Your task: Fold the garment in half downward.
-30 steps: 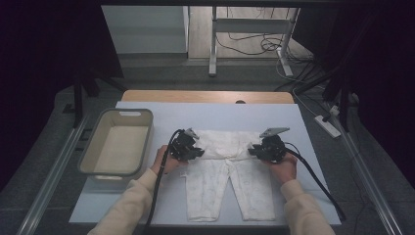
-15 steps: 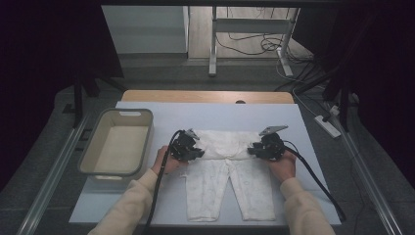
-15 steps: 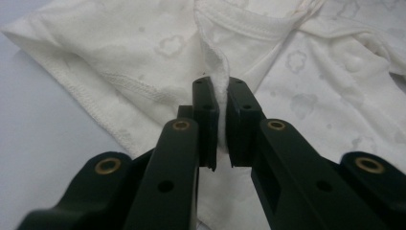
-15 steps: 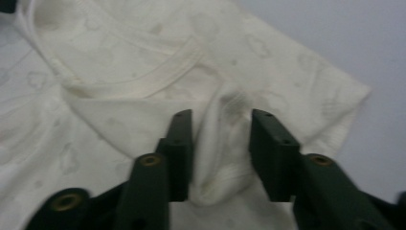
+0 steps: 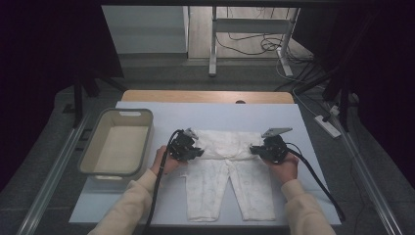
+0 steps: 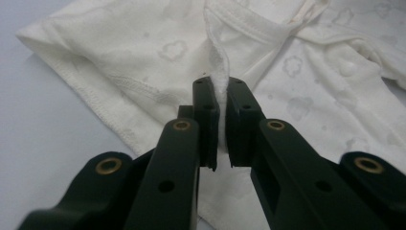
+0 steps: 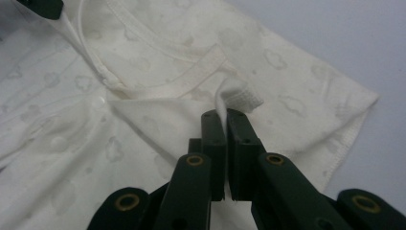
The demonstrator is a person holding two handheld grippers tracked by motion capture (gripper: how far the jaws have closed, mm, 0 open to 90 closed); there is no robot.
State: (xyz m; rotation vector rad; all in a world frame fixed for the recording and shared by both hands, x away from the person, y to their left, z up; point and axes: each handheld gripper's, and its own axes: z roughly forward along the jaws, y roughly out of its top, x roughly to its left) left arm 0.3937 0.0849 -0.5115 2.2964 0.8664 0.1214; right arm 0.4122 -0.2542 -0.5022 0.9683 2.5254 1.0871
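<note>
Romper [image 5: 229, 166], mid-frame, is pinched at both shoulders by the closed left gripper [image 5: 192, 148] and just-closing right gripper [image 5: 259, 149]; lift evenly.

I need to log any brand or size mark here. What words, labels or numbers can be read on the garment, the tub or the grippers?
None: the white garment bears faint cloud shapes but no lettering, and the tub and both grippers carry no legible text.

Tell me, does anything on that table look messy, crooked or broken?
Nothing stands out. The white baby garment lies flat on the table, legs toward the person. The left gripper and right gripper each pinch a fold of its cloth. The beige tub sits upright beside it.
</note>
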